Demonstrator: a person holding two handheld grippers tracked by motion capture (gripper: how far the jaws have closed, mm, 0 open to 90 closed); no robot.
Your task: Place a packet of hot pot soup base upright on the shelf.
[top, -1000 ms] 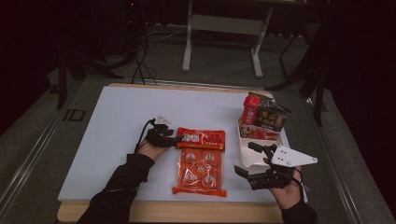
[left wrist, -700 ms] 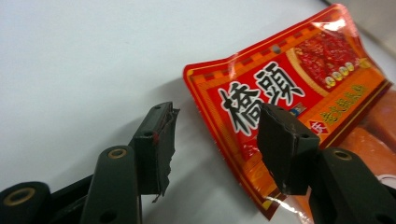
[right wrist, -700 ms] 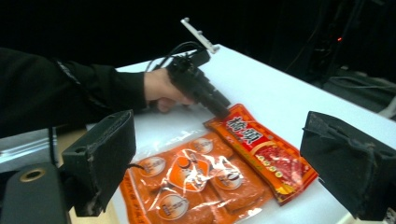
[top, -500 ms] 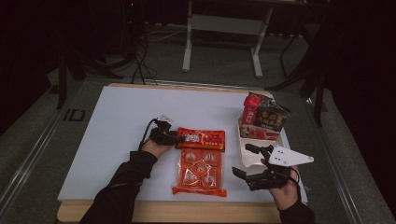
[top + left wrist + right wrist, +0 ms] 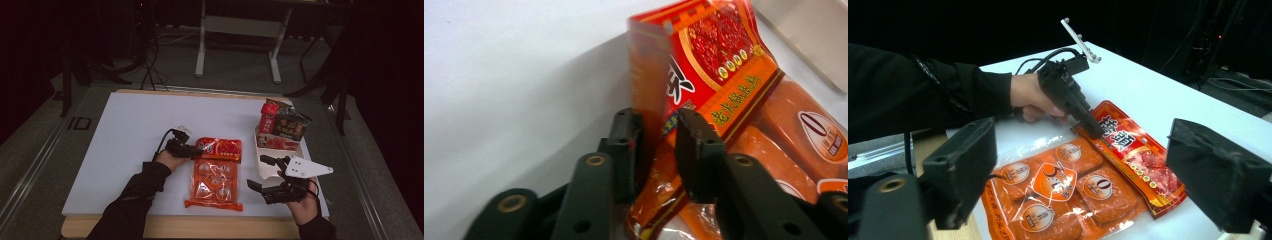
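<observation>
The jaws of the left gripper were closed on the left edge of the red packet, lying mid-table just beyond the orange pack. The right gripper was held wide and empty near the tray. A thin edge grip could slip if lifted sharply. The pinch point was confirmed in the left gripper view; the high view left it unclear.

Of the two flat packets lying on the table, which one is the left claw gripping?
The red packet, the one farther from the person. The left claw pinches its lifted edge, while the orange packet lies flat, ungripped.
</observation>
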